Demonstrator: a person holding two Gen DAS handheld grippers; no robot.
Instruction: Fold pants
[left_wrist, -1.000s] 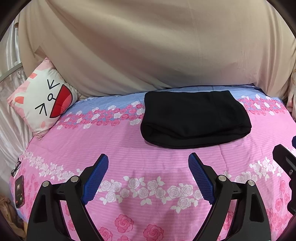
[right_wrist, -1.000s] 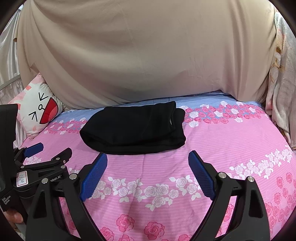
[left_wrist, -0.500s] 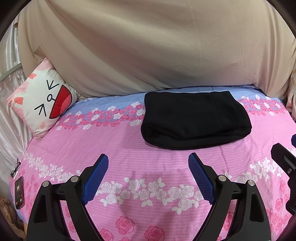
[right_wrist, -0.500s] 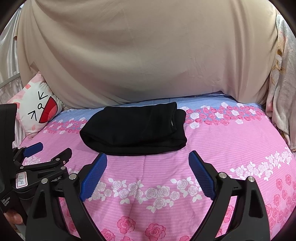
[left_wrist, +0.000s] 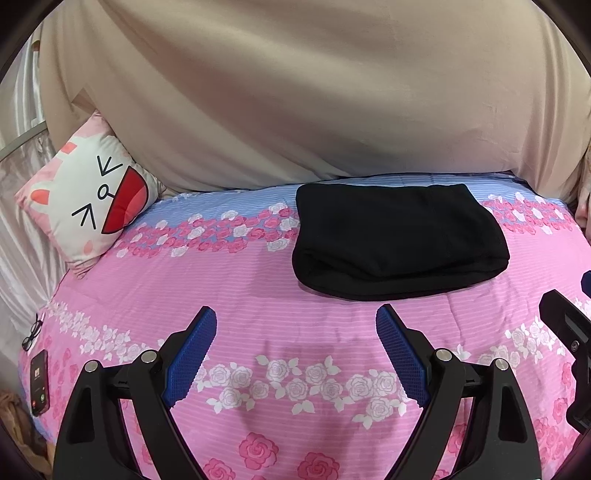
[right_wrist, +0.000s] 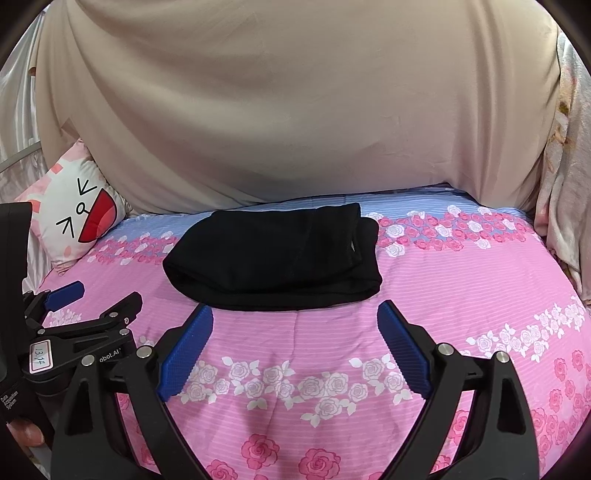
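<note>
Both the left gripper (left_wrist: 295, 325) and the right gripper (right_wrist: 295, 319) are held spread wide, empty, above the bed (left_wrist: 258, 302). The pants (left_wrist: 395, 240) lie folded compactly beyond them, untouched. Folding appears complete; withdrawal should be kept clear of the stack. A pillow (left_wrist: 88, 199), phone (left_wrist: 39, 382) and glasses (left_wrist: 32, 332) are located at left, well apart.

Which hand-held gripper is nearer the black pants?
Right. The right hand-held gripper sits open just short of the pants' near edge; the left hand-held gripper, also open, is farther back and off to their left.
</note>
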